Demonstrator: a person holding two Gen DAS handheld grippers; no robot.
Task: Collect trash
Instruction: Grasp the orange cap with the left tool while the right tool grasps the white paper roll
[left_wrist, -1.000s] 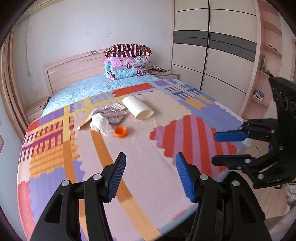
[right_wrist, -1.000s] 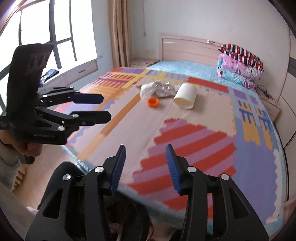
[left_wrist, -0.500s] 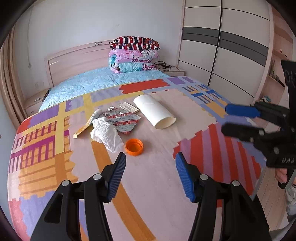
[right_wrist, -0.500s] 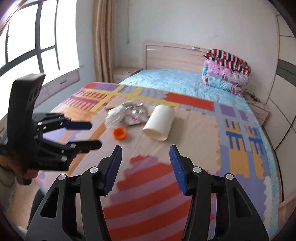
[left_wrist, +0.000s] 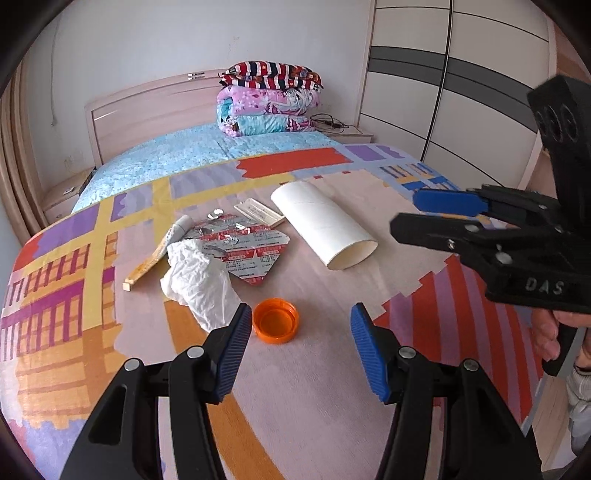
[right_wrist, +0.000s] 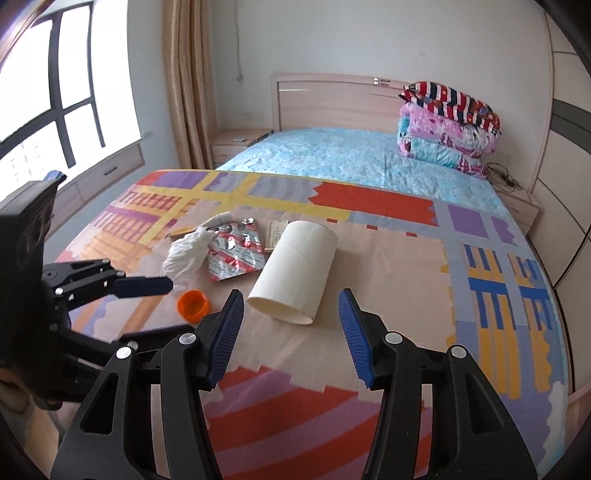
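Trash lies in a cluster on the patterned bed cover (left_wrist: 369, 424): an orange bottle cap (left_wrist: 275, 320), a crumpled white tissue (left_wrist: 199, 284), a silver and red foil wrapper (left_wrist: 245, 251), a small paper packet (left_wrist: 258, 212), a thin wooden stick (left_wrist: 146, 267) and a white cardboard tube (left_wrist: 321, 225) on its side. My left gripper (left_wrist: 301, 347) hovers open just short of the cap, nothing between its blue pads. My right gripper (right_wrist: 291, 328) is open and empty too, facing the tube (right_wrist: 295, 273) by its near open end. The cap (right_wrist: 192, 303) sits to its left.
Folded quilts (left_wrist: 269, 99) are stacked by the headboard (left_wrist: 147, 107). A wardrobe (left_wrist: 443, 92) stands right of the bed, with a window (right_wrist: 55, 92), a curtain (right_wrist: 184, 74) and a nightstand (right_wrist: 232, 144) on the left side. A person's hand (left_wrist: 546, 332) holds the right gripper's handle.
Both grippers have moved forward over the bed toward the trash, which now looks larger and closer. The right gripper's jaws stand a little wider than a second ago.
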